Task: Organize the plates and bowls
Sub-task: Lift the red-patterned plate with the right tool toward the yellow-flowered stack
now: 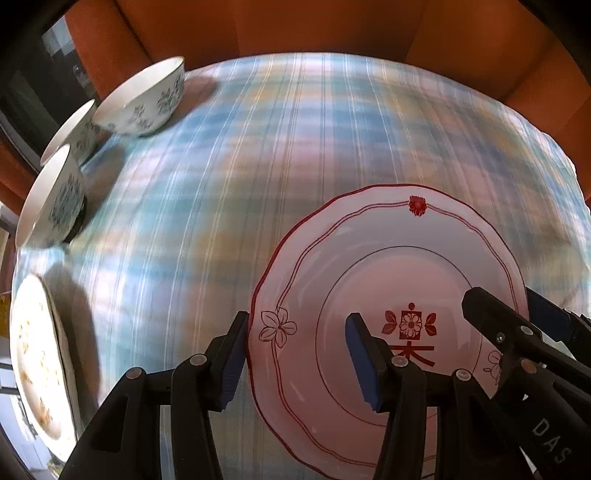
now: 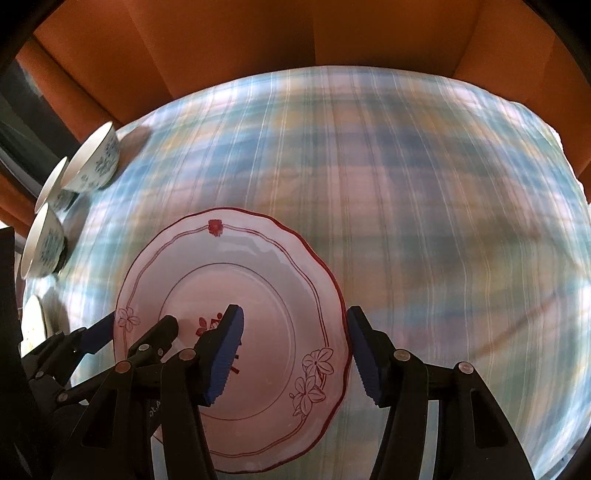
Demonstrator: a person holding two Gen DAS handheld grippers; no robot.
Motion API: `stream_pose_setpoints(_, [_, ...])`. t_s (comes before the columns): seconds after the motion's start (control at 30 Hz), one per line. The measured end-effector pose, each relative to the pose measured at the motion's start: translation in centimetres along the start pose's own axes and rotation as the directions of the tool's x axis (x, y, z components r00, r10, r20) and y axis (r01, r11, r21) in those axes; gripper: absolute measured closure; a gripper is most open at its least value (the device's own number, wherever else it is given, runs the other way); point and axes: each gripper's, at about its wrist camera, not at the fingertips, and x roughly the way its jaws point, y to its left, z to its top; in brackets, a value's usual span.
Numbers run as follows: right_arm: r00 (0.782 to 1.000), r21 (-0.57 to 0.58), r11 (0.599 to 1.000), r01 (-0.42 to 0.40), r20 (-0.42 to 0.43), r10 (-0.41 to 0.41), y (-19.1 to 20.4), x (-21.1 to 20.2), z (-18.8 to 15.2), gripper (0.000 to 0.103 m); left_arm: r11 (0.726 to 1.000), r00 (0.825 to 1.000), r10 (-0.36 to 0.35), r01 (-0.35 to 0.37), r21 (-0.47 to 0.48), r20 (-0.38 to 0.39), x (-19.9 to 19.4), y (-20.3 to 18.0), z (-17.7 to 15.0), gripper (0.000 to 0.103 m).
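Note:
A white plate with red rim and flower prints [image 1: 369,266] lies flat on the plaid tablecloth [image 1: 258,147]; it also shows in the right wrist view [image 2: 258,280]. My left gripper [image 1: 295,354] is open, its fingers straddling the plate's left rim. My right gripper [image 2: 295,354] is open, straddling the plate's right rim; it also shows in the left wrist view [image 1: 517,325]. Three white bowls with blue flowers [image 1: 144,99] stand at the table's far left, also in the right wrist view [image 2: 94,162].
A second plate with a yellowish pattern [image 1: 37,354] lies at the table's near left edge. Orange seating [image 1: 295,26] surrounds the far side of the table. The cloth's right part [image 2: 443,206] is bare.

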Motion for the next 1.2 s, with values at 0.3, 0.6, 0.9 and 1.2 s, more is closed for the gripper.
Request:
stream_pose_setpoints(0.3, [0.999, -0.005, 0.999, -0.038, -0.011, 0.038, -0.9, 0.0, -1.2, 0.051, 1.0, 1.0, 0.012, -0.012, -0.009, 0.014, -0.5, -0.4, -0.3, 0.05])
stream_pose_setpoints(0.6, [1.0, -0.035, 0.999, -0.011, -0.02, 0.01, -0.6, 1.6, -1.4, 0.056, 1.0, 0.999, 0.028, -0.028, -0.003, 0.019, -0.2, -0.6, -0.2, 0.05])
stream_pose_setpoints(0.9, [0.999, -0.011, 0.999, 0.037, -0.034, -0.037, 0.4, 0.5, -2.3, 0.056, 1.0, 0.999, -0.001, 0.001, 0.005, 0.054, -1.9, 0.6, -0.6, 0.05])
stream_pose_setpoints(1.2, [0.996, 0.022, 0.996, 0.089, 0.019, -0.09, 4.1, -2.1, -3.7, 0.056, 0.997, 0.995, -0.061, 0.057, 0.057, 0.073, -3.6, 4.3, -1.8, 0.05])
